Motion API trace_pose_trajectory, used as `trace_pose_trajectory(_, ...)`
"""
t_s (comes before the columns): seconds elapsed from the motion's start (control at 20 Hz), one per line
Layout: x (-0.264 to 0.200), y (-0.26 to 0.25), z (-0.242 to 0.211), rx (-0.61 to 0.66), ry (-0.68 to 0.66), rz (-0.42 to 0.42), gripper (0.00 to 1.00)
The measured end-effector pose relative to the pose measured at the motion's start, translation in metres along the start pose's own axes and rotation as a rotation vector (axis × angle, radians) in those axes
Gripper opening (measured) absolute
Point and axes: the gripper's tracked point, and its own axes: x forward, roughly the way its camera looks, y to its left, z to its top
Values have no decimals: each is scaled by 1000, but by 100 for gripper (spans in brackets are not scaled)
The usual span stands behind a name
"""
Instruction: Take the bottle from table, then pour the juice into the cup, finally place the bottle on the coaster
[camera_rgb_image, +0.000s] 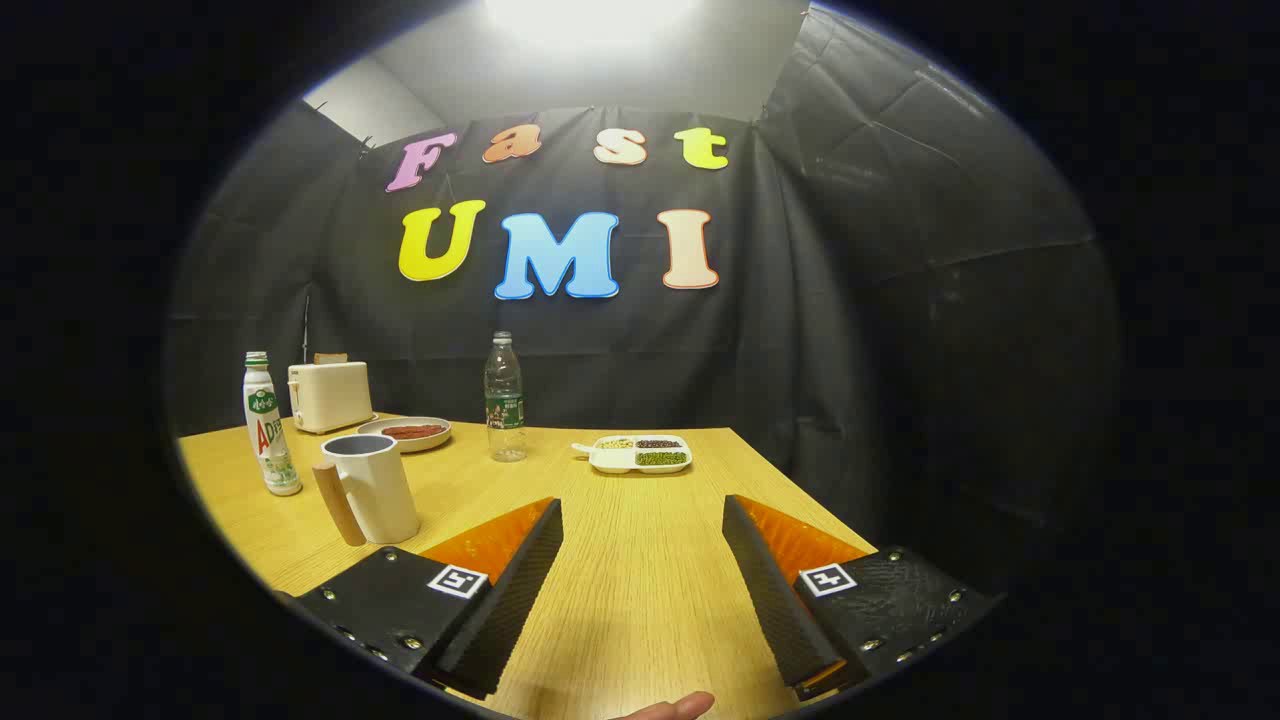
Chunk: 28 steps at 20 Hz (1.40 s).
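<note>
My gripper (642, 503) is open above the wooden table (640, 590), with only bare tabletop between its fingers. A white cup (375, 488) with a wooden handle stands just left of the left finger (515, 590). Further left and a little beyond the cup is a white bottle (268, 425) with a green cap and a coloured label, upright. A clear plastic bottle (505, 398) with a green label stands upright farther back, ahead of the left finger. Both bottles are well out of reach of the fingertips.
A cream toaster (330, 394) and a plate (405, 432) with something red on it sit at the back left. A white divided tray (640, 453) of grains lies beyond the fingers. The table's right edge runs close past the right finger (775, 590). A person's fingertip (675, 708) shows below the fingers.
</note>
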Motion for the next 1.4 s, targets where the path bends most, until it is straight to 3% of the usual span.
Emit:
trace_pose_trajectory(0.2, 37, 3, -11, -24, 85, -6, 97)
trace_pose_trajectory(0.65, 70, 17, 37, -79, -17, -49, 97)
trace_pose_trajectory(0.95, 43, 58, 65, -3, -54, -107, 97)
trace_pose_trajectory(1.15, 16, 88, 73, -39, -73, -174, 97)
trace_pose_trajectory(1.4, -18, 183, 96, 14, -155, -91, 97)
